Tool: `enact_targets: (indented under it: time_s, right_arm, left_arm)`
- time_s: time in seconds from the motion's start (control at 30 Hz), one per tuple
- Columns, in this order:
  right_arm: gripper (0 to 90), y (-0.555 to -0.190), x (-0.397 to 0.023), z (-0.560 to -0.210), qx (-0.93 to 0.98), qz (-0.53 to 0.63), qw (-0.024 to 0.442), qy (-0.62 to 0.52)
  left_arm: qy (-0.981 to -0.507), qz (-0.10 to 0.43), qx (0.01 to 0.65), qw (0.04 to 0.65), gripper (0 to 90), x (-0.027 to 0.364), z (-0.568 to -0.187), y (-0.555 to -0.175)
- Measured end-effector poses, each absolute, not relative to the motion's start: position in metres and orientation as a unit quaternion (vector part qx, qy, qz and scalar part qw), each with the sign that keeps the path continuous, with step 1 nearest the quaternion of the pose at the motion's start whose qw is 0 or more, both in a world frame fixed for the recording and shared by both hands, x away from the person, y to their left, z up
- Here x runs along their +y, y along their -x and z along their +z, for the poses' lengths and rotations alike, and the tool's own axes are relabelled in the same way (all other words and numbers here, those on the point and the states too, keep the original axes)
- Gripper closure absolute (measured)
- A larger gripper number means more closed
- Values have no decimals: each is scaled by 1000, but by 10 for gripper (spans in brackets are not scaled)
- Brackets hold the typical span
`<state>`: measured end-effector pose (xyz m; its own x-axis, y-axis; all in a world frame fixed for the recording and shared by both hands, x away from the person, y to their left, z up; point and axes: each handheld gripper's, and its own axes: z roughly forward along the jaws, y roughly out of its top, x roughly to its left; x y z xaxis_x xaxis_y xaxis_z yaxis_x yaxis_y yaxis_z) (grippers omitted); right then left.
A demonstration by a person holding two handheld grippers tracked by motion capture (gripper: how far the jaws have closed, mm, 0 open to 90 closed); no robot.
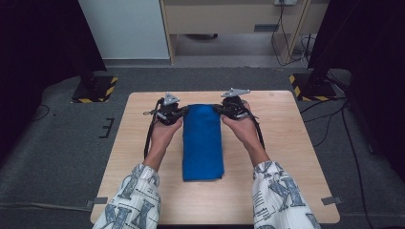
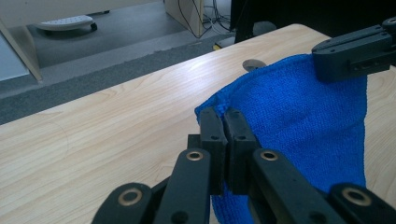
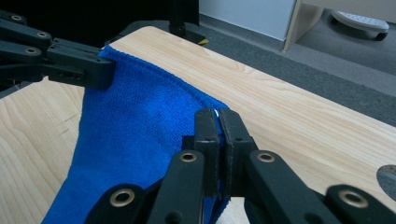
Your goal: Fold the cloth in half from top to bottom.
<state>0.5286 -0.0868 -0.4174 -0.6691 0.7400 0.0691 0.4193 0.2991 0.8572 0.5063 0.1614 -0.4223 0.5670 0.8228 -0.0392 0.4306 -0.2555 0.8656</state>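
Plain blue cloth (image 1: 203,143) (no readable label)

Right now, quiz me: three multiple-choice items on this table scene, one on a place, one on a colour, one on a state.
1. Where do the hand-held grippers grip the cloth?
A. its two far corners
B. its near edge
C. its middle

2. What colour is the cloth?
A. red
B. blue
C. white

3. How do the jaws of the left hand-held gripper stand?
A. wide open
B. shut on the cloth
C. shut on nothing

Answers:
1 A: the left one and the right hand-held gripper each pinch a far corner.
2 B: it is bright blue against the wooden table.
3 B: its pads meet over the cloth's edge.
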Motion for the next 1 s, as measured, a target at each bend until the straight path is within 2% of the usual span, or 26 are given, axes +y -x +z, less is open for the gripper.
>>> enact_targets:
  time_s: [1.0]
  right_arm:
    - [869,-502,-91,-447,790,469,157,-363]
  left_arm:
    - [-765,209,405,454,877,166,-443,-483]
